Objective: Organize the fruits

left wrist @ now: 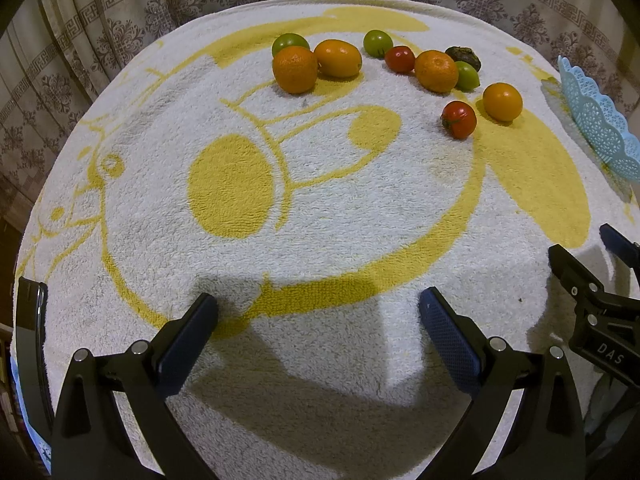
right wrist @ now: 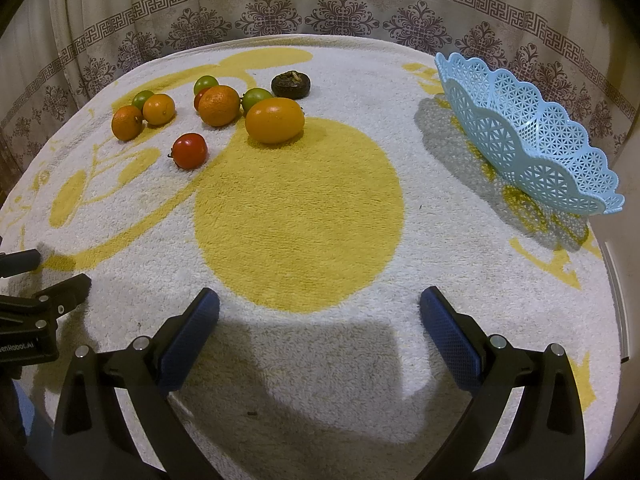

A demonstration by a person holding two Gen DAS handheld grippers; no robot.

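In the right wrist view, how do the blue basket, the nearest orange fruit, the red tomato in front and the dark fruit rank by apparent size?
1. Blue basket
2. Orange fruit
3. Red tomato and dark fruit: look alike; the dark fruit lies farther away, so unsure.

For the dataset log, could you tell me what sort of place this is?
Probably a home room: a towel with a yellow cartoon print covers the surface, a patterned curtain hangs behind, and a blue plastic basket stands beside loose fruit.

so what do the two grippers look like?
Both match: left gripper and right gripper have black angular finger arms with silver pivot pins and dark blue textured pads. White lettering shows on each body. No cables or sleeves visible.
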